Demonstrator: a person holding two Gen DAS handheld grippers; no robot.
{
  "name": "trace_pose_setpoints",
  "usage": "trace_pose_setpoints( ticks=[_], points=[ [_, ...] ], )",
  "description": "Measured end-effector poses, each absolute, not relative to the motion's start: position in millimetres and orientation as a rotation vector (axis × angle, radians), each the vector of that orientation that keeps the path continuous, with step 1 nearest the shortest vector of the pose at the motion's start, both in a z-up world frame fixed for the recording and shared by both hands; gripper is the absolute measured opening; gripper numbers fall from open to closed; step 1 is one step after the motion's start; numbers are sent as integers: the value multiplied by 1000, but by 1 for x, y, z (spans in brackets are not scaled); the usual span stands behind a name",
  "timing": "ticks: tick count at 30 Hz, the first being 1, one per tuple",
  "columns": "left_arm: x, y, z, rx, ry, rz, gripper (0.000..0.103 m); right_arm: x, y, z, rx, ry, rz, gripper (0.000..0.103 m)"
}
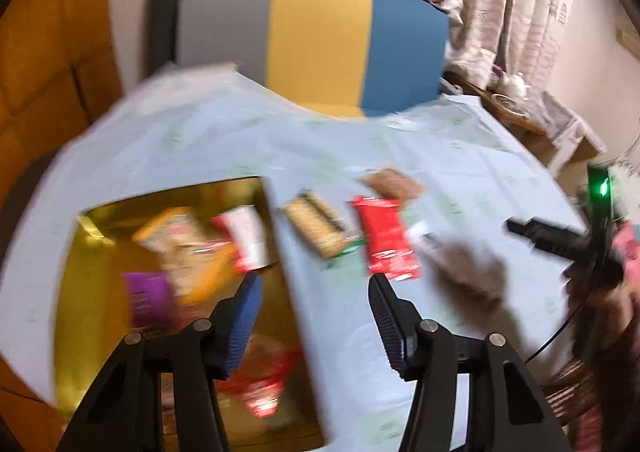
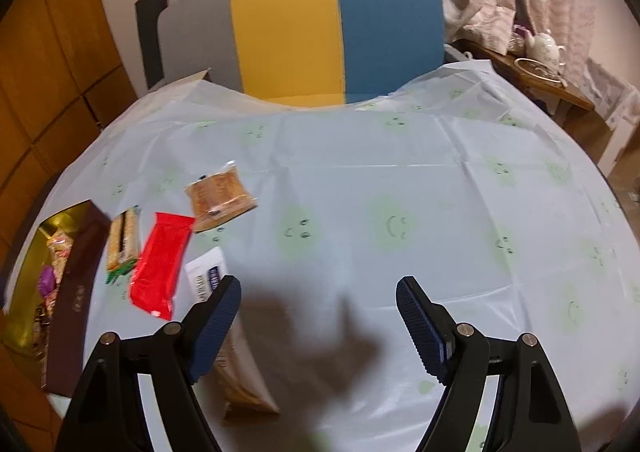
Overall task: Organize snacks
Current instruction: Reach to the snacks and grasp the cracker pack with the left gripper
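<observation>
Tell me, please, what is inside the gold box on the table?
The gold box holds several snack packets: a purple one, a red-and-white one, an orange one and a red one. The view is blurred; packets underneath and the bottom near the left gripper stay hidden.

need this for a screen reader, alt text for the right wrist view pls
An open right gripper hovers empty over a pale blue smiley-print tablecloth. To its left lie a red foil snack packet, a clear-wrapped brown cake and a gold-lined brown box of snacks.
</observation>
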State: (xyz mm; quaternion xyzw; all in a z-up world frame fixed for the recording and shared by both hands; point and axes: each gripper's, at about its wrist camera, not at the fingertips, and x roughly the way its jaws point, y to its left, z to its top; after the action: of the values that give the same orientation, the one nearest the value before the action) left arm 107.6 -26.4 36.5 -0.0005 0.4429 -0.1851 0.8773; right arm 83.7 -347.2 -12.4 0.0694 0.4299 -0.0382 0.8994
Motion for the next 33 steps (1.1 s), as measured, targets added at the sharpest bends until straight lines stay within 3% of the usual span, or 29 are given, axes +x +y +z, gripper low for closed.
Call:
trace_pose_setpoints(
  ticks=[7, 14, 26, 32, 33],
  points=[
    [188, -68, 7, -296, 1187, -407, 56, 80, -341, -4, 205, 859, -14, 83],
    [221, -74, -32, -373, 1321, -245, 57, 76, -349, 8, 284, 824, 5, 86],
    [237, -88, -60, -345, 1331, -8, 66, 68, -354, 19, 341, 792, 38, 88],
    [252, -107, -74, -240, 1341, 22, 66, 66, -354, 20, 353, 784, 52, 88],
    [253, -108, -76, -235, 1328, 8, 58, 65, -353, 21, 350, 784, 54, 88]
  ],
)
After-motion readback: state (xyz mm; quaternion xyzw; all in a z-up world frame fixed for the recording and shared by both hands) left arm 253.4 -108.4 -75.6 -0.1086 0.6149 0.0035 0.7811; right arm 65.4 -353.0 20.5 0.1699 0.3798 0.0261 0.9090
